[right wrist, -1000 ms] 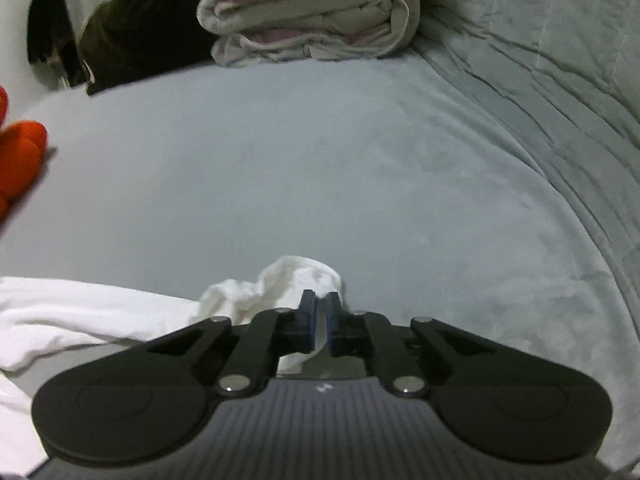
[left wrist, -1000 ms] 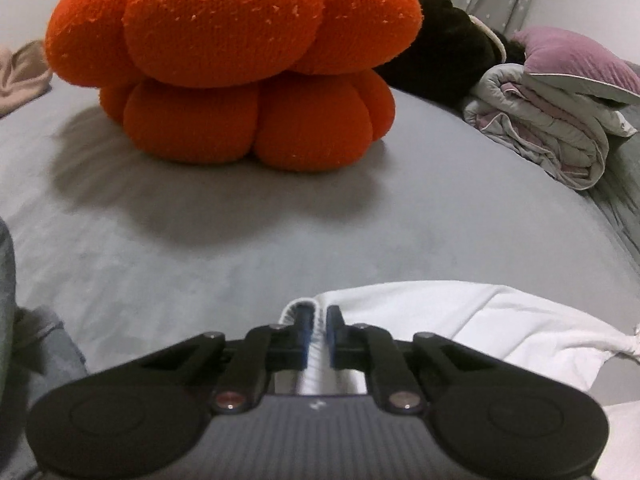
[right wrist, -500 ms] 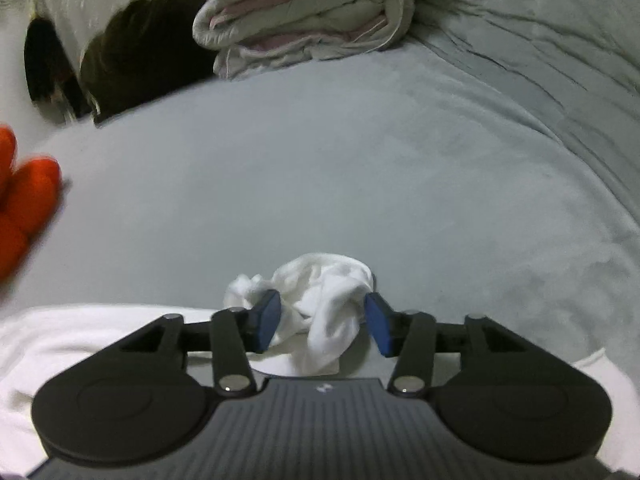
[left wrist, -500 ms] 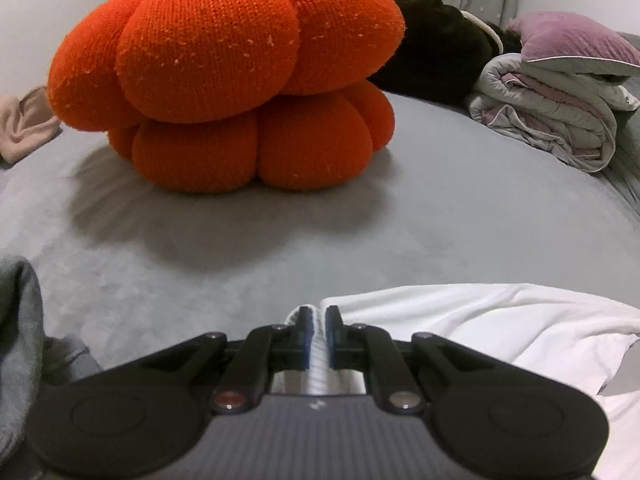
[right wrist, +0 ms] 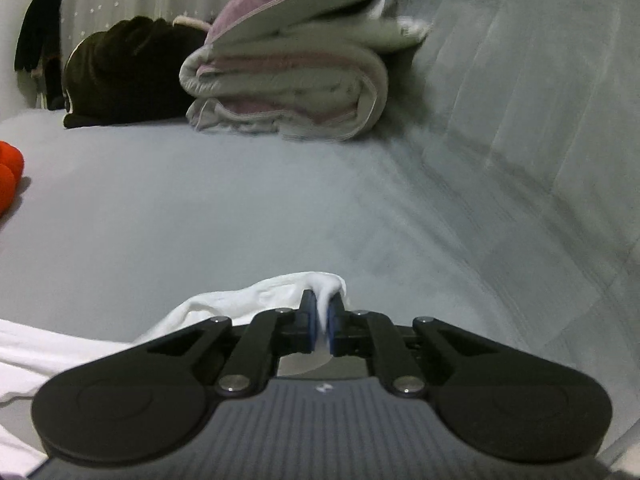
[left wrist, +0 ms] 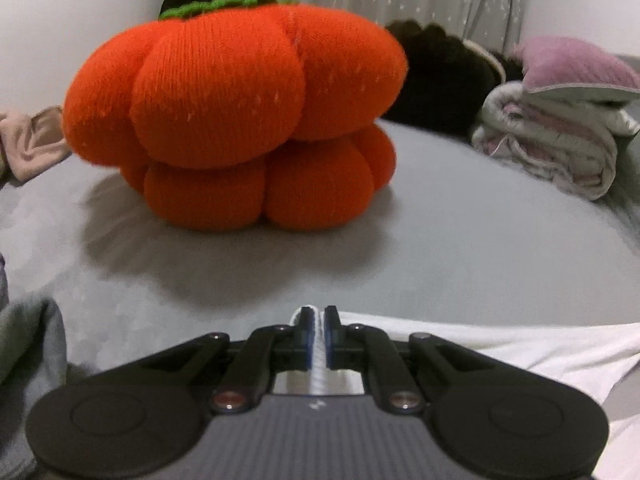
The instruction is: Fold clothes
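**Both grippers pinch the white garment on the bed**

The left gripper (left wrist: 317, 320) has its fingers pressed together on a narrow ribbed edge of the white garment (left wrist: 500, 344), which runs between the blue pads and back toward the camera. From that pinch the cloth spreads away to the gripper's right, lying low over the grey bed (left wrist: 460, 240). Ahead of the gripper, well apart, sits a knitted orange pumpkin cushion (left wrist: 240, 120) with a green top. Ahead and to the right lie a dark plush item (left wrist: 436, 84) and a folded blanket (left wrist: 552, 144) with a purple pillow (left wrist: 572, 64) on top. A grey cloth (left wrist: 32, 352) bunches at the gripper's left, and a pink cloth (left wrist: 32, 140) lies far ahead to the left.

The right gripper (right wrist: 320, 320) is likewise closed on a bunched fold of the garment (right wrist: 260, 296); the white fabric humps up over the fingertips and trails off to the gripper's left. Ahead of it the bed (right wrist: 240, 200) is bare up to the blanket (right wrist: 292, 92) and the plush item (right wrist: 128, 76).
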`<state>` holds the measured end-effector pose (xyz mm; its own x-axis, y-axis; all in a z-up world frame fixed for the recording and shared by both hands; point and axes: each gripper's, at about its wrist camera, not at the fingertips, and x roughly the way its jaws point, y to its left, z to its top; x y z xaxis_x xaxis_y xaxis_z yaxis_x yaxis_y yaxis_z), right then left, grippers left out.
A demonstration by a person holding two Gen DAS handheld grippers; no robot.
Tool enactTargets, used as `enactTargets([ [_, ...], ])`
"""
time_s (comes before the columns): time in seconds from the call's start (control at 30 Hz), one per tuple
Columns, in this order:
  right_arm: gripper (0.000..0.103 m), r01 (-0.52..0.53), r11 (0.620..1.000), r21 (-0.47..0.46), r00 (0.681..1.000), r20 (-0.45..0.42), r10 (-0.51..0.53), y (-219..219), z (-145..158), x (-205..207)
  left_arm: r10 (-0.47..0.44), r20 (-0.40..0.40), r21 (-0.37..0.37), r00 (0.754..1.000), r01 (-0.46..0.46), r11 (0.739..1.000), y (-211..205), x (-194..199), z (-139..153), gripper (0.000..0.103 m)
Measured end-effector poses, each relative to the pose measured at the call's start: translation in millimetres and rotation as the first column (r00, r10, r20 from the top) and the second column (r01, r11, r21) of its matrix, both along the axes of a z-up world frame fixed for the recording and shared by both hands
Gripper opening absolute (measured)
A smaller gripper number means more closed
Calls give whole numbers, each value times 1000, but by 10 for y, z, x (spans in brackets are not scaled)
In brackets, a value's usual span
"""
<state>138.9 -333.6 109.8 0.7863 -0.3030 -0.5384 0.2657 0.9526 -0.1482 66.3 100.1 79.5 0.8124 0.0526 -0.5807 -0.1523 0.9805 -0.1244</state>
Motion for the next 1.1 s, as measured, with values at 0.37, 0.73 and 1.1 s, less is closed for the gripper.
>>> enactTargets([
  [0.37,6,-54,995,-89,998,20,56,-166,41,-112,20,-2,-45,1000,-20,999,88,59,-59,5],
  [0.73,47,170,985,-37,965,-196,-174,-487,-715,54,13,-31,-46,999,-15,999,119,119,-147,2],
  [1.1,46,188,917,351,982,-76,-172,-605,-251,107,-16,-73,-80,997,10,997,47,222,-277,28],
])
